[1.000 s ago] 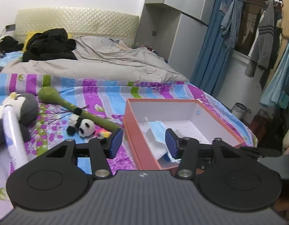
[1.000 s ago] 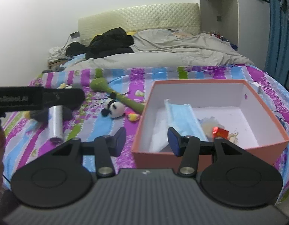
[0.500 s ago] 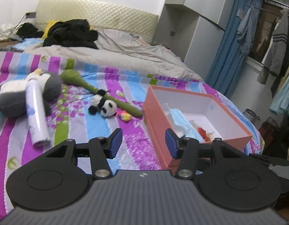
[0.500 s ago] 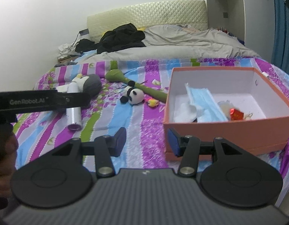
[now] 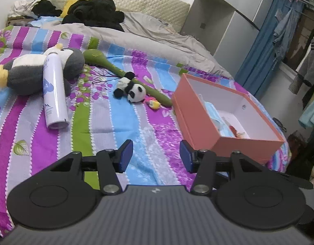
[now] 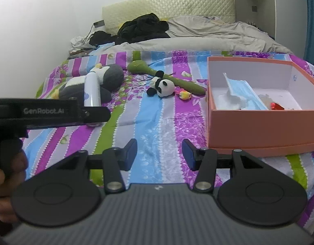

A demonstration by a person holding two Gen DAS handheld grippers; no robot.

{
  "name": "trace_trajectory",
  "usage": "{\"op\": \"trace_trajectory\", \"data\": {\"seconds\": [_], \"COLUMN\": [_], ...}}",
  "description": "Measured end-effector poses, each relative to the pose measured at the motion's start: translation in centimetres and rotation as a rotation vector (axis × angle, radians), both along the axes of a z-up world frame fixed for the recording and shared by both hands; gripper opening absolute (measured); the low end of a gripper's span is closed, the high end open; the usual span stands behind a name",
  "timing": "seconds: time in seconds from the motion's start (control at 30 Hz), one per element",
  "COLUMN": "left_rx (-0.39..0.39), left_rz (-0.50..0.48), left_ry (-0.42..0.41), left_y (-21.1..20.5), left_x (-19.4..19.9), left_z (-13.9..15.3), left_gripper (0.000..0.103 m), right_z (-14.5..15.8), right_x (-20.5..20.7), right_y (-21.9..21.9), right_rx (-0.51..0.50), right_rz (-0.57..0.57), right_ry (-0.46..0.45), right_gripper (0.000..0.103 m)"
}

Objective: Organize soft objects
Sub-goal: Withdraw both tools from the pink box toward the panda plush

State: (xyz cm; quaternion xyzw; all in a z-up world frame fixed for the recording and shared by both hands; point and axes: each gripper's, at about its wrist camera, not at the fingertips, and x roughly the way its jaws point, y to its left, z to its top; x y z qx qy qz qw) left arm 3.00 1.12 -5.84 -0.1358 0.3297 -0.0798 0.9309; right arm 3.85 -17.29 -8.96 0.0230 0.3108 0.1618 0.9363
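Observation:
An orange box (image 5: pixel 199 120) (image 6: pixel 259 126) sits on the striped bedspread at the right, holding a blue face mask (image 6: pixel 244 94) and small items. A small panda plush (image 5: pixel 134 91) (image 6: pixel 163 85) lies on a long green plush (image 5: pixel 120 71) (image 6: pixel 177 81), with a tiny yellow toy (image 5: pixel 154 104) (image 6: pixel 185 95) beside it. A grey penguin plush (image 5: pixel 34 69) (image 6: pixel 104 79) lies at the left under a white spray can (image 5: pixel 54 90) (image 6: pixel 92 90). My left gripper (image 5: pixel 156 158) and right gripper (image 6: pixel 159 154) are both open and empty, above the bedspread well short of the toys.
Grey duvet (image 5: pixel 153 32) and black clothes (image 5: pixel 95 14) lie at the bed's head. A wardrobe (image 5: pixel 224 26), blue curtain and hanging clothes (image 5: pixel 312 61) stand to the right. The left gripper's body (image 6: pixel 49 112) crosses the right wrist view's left side.
Both grippers have drawn back and to the left from the box; the box now sits farther right and the toys are in fuller view. Both stayed open and empty.

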Motion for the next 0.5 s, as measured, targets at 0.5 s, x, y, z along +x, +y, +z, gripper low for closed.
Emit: {"op": "trace_trajectory", "data": {"seconds": [0.5], "left_rx": [-0.052], "left_rz": [0.043], "left_ry": [0.037], "left_y": [2.1], "left_x": [9.0], "left_z": [-2.5], "left_gripper": [0.057], "right_z": [-2.6], "right_x": [6.9], "right_y": [2.9], "right_rx": [-0.042], "right_rz": [-0.017], "right_ry": [0.002], "right_gripper": [0.047]}}
